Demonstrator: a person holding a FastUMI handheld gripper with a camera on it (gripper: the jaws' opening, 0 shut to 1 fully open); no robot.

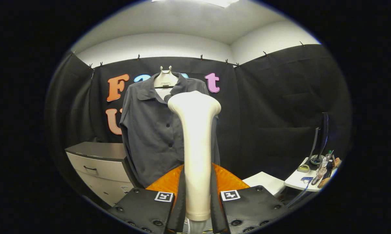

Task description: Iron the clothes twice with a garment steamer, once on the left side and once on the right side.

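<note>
A cream-white garment steamer (197, 149) stands upright between my fingers, its wide head at the top. My gripper (197, 195) is shut on the steamer's handle, with both fingers pressed against its sides. Beyond it hangs a dark grey button-up shirt (153, 130) on a pale hanger (165, 79) against the black cloth wall. The steamer's head is in front of the shirt's right half and hides part of it. How far the head is from the cloth I cannot tell.
A grey drawer cabinet (96, 162) stands below the shirt's left side. An orange surface (229, 180) lies just behind my fingers. To the right are a white table (267, 182) and a desk with a monitor (322, 136) and small items.
</note>
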